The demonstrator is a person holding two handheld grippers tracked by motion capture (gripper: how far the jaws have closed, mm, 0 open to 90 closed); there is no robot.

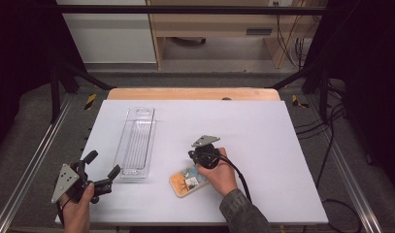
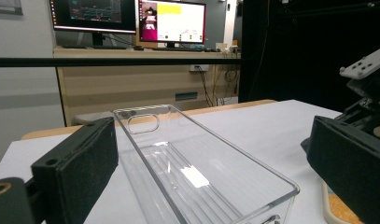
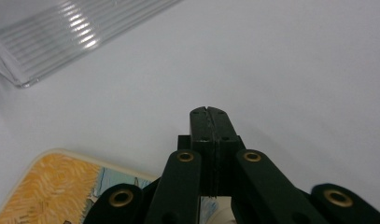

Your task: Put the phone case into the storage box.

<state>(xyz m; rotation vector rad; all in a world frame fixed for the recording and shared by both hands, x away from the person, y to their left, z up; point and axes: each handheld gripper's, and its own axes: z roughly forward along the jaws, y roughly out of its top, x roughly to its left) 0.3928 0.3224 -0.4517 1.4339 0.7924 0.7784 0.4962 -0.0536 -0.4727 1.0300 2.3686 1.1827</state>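
Phone case [image 1: 188, 181], printed in orange and blue, lies flat on the white table [image 1: 263, 145] in the lower middle of the high view, just under the right gripper [image 1: 199, 160], whose hand rests against its right edge. Left of it stands a clear plastic tray [image 1: 136, 143] with nothing in it, and at the lower left the left gripper [image 1: 104, 171] hovers with its jaws spread, grasping nothing.

In the left gripper view the two black jaws stand wide at either side of the frame, the tray [image 2: 192, 172] between them but untouched; a corner of the case [image 2: 339, 210] peeks in at lower right.

In the right gripper view the jaws are clenched together on nothing [image 3: 210, 122], with the case [image 3: 52, 186] lying at lower left beneath them and the tray's corner [image 3: 52, 42] at upper left.

Judging by this, the case has yet to be picked up and placed; nearly everything is left.
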